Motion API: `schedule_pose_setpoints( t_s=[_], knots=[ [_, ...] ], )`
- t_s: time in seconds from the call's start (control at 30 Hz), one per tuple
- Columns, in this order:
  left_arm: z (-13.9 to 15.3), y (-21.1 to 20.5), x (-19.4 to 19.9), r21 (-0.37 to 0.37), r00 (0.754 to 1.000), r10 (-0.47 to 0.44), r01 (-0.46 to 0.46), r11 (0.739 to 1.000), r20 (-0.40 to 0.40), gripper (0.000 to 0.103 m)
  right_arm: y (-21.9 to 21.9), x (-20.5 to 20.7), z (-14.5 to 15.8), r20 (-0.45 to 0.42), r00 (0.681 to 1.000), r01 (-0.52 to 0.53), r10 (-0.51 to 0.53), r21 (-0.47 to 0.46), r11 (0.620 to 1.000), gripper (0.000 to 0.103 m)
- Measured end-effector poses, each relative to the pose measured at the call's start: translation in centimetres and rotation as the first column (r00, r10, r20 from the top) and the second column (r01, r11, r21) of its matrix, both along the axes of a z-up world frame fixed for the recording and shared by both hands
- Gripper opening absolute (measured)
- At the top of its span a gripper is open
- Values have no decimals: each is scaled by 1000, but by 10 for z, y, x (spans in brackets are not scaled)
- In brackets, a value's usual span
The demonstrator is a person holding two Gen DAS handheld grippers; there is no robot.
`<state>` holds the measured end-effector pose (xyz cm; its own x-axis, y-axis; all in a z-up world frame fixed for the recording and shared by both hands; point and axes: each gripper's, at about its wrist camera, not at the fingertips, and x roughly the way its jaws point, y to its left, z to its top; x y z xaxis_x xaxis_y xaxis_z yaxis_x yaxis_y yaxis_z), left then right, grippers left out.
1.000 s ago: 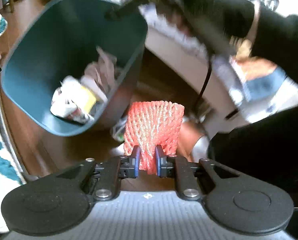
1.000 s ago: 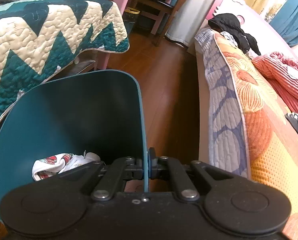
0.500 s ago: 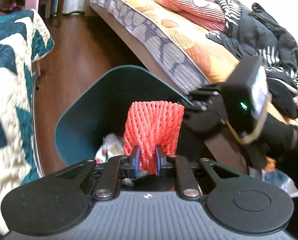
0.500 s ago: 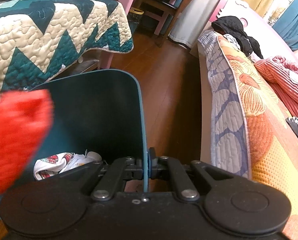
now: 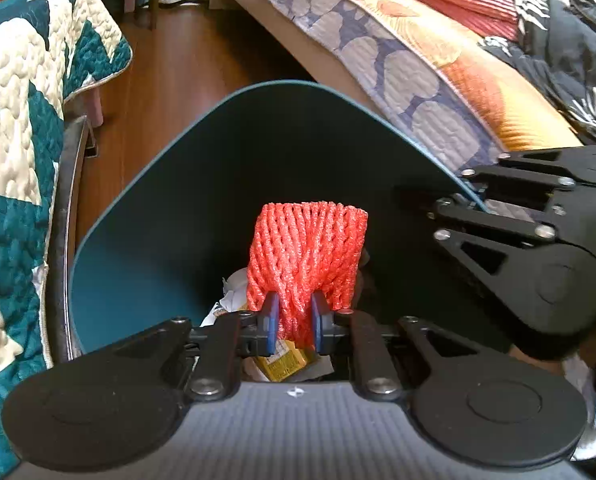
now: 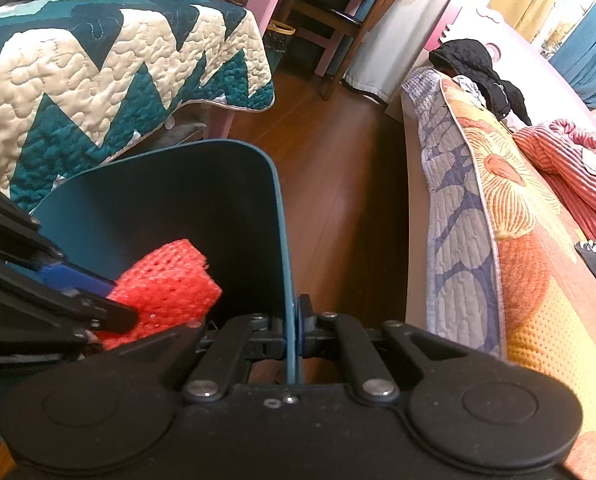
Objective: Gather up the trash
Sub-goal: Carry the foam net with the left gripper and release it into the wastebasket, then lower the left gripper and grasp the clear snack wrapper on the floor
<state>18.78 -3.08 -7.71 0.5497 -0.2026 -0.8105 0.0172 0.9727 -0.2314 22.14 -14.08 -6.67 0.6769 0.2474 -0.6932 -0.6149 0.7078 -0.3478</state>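
Right now the left gripper (image 5: 292,322) is pinching a red foam mesh fruit sleeve (image 5: 306,256) by its lower end, blue pads (image 5: 271,318) pressed into the netting on both sides, the sleeve standing up beyond the fingers. It is hanging over the open mouth of the dark teal plastic trash bin (image 5: 169,184), just inside the rim line. The right gripper (image 6: 293,334) is clamping the bin's thin wall at the rim, one finger inside, one outside, holding the bin tilted toward the left gripper. Below the sleeve, crumpled white paper (image 5: 233,292) and a yellow wrapper (image 5: 285,360) are already lying at the bottom of the bin. Outward from there: brown wooden floor (image 6: 346,184), a teal-and-cream zigzag quilt (image 6: 97,72) on one side, a mattress with an orange floral quilted cover (image 6: 518,208) on the other.

Step in hand, as I'm judging it: the drop-off, with the sleeve positioned over the bin and not yet released. Next move is calling for parting the left fingers so the sleeve falls in; foam netting is light and may be snagging on the pads, so a slight dip deeper or a shake could be needed. The right gripper should be gripping the rim firmly meanwhile.
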Motion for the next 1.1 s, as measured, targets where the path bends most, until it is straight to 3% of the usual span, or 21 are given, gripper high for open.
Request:
schedule_pose_setpoints(
  t_s=[0.1, 0.17, 0.2, 0.23, 0.5, 0.8, 0.9, 1.1],
  knots=[
    [-7, -1, 5, -18, 1000, 2, -3, 1000, -28, 30, 0, 0, 0, 0, 1000, 2, -2, 5, 1000, 5],
    [-10, -3, 6, -12, 999, 10, -10, 1000, -35, 52, 0, 1, 0, -1, 1000, 3, -3, 6, 1000, 5],
    [-10, -3, 5, -8, 999, 14, -14, 1000, -29, 69, 0, 1, 0, -1, 1000, 3, -3, 7, 1000, 5],
    [-10, -3, 5, -3, 1000, 18, -18, 1000, -18, 74, 0, 1, 0, -2, 1000, 4, -4, 7, 1000, 5],
    [-2, -4, -8, 19, 1000, -1, 1, 1000, 13, 74, -2, 4, 0, -7, 1000, 12, -12, 14, 1000, 5],
    [31, -4, -44, 12, 996, -55, 54, 998, 73, 74, -2, 6, 0, -14, 1000, 22, -21, 22, 1000, 5],
    [43, -12, -58, 24, 990, -89, 87, 996, 111, 83, -3, 7, 0, -18, 1000, 24, -23, 25, 999, 5],
    [50, -35, -87, 61, 975, -173, 166, 984, 140, 85, -7, 10, 0, -27, 999, 28, -27, 34, 999, 5]
  ],
)
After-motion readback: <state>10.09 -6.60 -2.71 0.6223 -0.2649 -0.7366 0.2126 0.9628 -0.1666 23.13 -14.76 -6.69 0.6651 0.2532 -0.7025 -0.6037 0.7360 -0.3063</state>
